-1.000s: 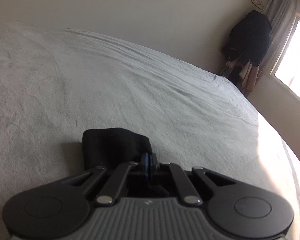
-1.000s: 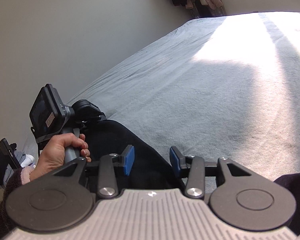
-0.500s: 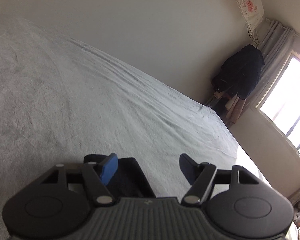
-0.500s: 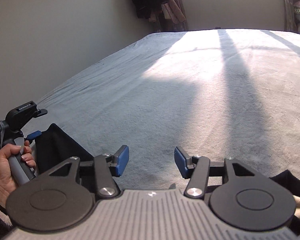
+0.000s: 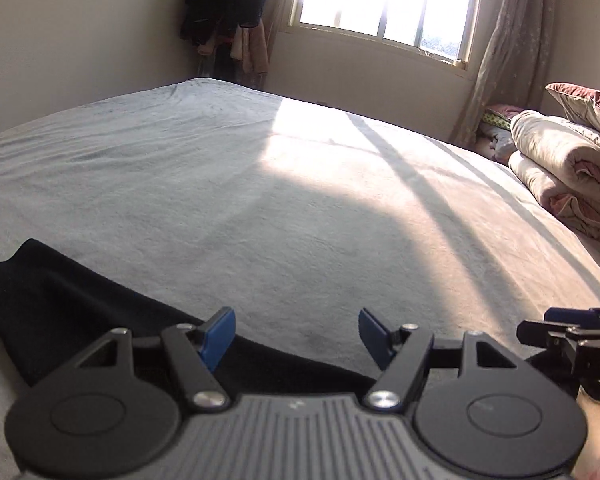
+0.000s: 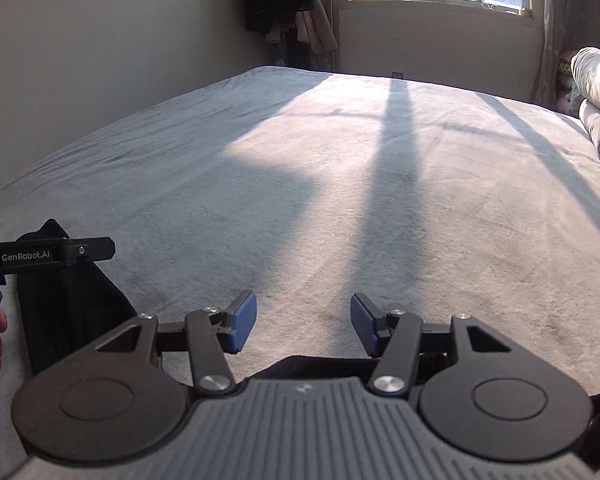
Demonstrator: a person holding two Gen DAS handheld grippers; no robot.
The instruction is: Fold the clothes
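Black cloth, the dark garment lies flat on the grey bed under and to the left of your left gripper, whose jaws stand wide apart and hold nothing. Your right gripper is spread just as wide, empty too, above bare bedcover with a dark fabric edge at its base (one garment or two, you cannot tell). Folded quilts sit at the bed's right side.
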